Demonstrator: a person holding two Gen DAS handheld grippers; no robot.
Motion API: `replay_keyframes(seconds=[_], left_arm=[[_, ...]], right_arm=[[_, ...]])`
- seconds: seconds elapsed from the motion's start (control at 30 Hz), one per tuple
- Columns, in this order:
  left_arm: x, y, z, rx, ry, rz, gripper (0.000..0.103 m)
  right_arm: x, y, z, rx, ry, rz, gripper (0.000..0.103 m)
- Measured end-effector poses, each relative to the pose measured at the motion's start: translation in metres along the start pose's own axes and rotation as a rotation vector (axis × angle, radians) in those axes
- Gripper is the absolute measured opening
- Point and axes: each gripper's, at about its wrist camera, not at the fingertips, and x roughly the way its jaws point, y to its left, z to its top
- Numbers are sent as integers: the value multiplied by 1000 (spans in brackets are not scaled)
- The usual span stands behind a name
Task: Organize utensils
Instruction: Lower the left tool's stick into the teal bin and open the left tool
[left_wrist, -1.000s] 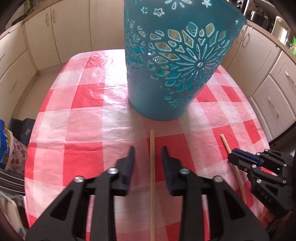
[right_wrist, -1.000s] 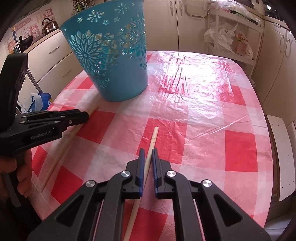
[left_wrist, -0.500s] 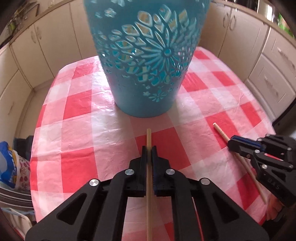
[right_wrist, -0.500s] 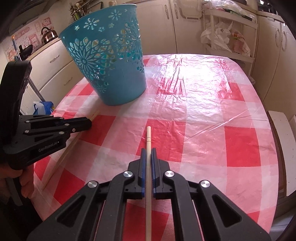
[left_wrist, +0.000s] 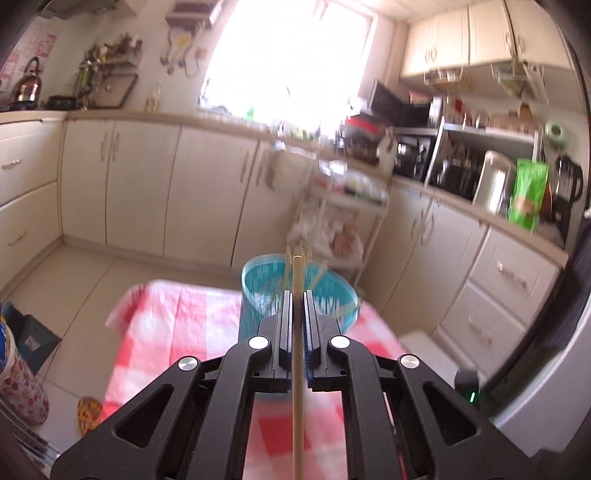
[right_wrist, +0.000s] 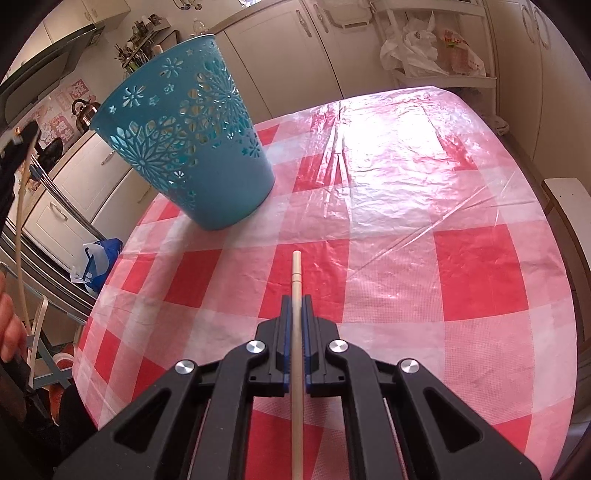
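Pinching a wooden chopstick (left_wrist: 297, 354) between its two fingers, the left gripper (left_wrist: 296, 295) sits at the lower middle of its own view, raised well above the table. That chopstick runs straight up the middle of the frame from the bottom edge, passes between the blue finger pads (left_wrist: 309, 332), and its tip pokes out beyond the fingertips, showing in front of the rim of the blue cutout basket (left_wrist: 258, 280). The basket stands on the red-and-white checked tablecloth (left_wrist: 177, 325) in the middle of the frame, blurred; pale sticks seem to lean inside it, though the blur makes that hard to tell. Cream kitchen cabinets (left_wrist: 140, 184) fill the background.

In the right wrist view, the right gripper (right_wrist: 296, 299) is likewise closed on a second chopstick (right_wrist: 296, 369), which lies along the centre line between the fingers, its blunt end projecting past the fingertips over a pink square of the tablecloth (right_wrist: 406, 240). Whether this chopstick touches the cloth cannot be told. The basket (right_wrist: 192, 147) stands upright at the upper left of this frame, well apart from the chopstick's tip. At the far left edge the left gripper's dark body (right_wrist: 14, 158) shows with its chopstick (right_wrist: 18, 236) seen as a pale curved line below it.
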Motion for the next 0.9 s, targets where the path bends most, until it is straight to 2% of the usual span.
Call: replay_keyframes(seconds=[0.2,0.3,0.6,0.9], left_arm=[[5,-12,55,-13,-180,-27,5],[17,-19,74,-5,-231,-36,5],[70,-20,85,-32,-305,23,5],[99,-6,86,-40,-337,93,5]], right_arm=[[0,-2,-1,8,0,9,6],[0,-5,-1,14,0,16,6],[-1,-7,-1,26,-1,29,6],[1,-6,-1,25,1,36,6]])
